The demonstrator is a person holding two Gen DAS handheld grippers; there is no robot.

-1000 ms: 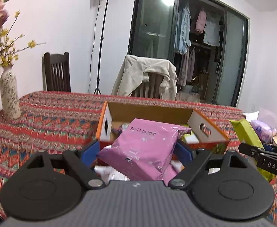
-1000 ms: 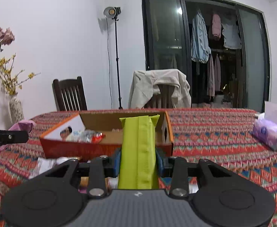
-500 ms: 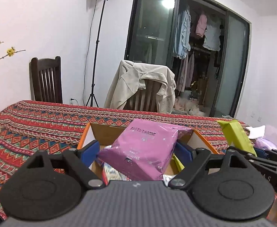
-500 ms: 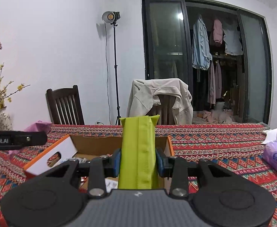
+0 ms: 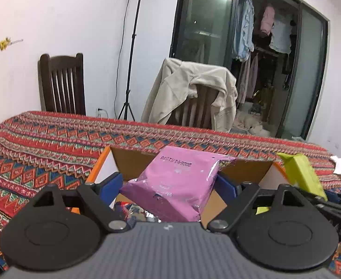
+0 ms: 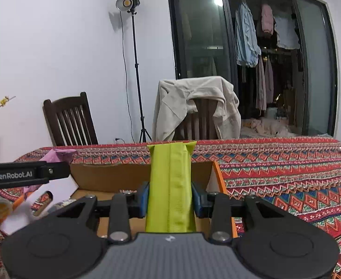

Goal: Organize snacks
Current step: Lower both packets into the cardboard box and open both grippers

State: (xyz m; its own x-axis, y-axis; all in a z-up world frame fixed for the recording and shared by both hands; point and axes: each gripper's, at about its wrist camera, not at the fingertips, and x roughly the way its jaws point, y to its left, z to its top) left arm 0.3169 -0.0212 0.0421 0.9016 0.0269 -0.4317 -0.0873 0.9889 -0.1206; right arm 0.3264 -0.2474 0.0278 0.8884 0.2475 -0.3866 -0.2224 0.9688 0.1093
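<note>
**Inspector:** Report each gripper's load and where it sits.

**Operator:** My left gripper [image 5: 168, 183] has its jaws set wide and clamped on the pink packet [image 5: 175, 186], pads on its two side edges. My right gripper [image 6: 170, 197] has its jaws nearly closed, pinching the green packet [image 6: 170, 186]. Both packets hang over the open cardboard box [image 6: 133, 176] on the desk [image 6: 275, 169], above the snacks already lying inside.

**Inspector:** Handling?

**Operator:** I judge both light and soft: film pouches that crumple, likely slippery. The pink one is puffed, so the side-edge hold suits it; squeezing harder risks crushing the contents. The green one is slim and folds along its seam, so I hold it low, across its narrow width.

**Inspector:** Orientation?

**Operator:** The green packet's long axis runs away from me, its crimped end toward the far wall of the box. The pink packet lies tilted, its printed date end far and raised, its near end drooping.
</note>
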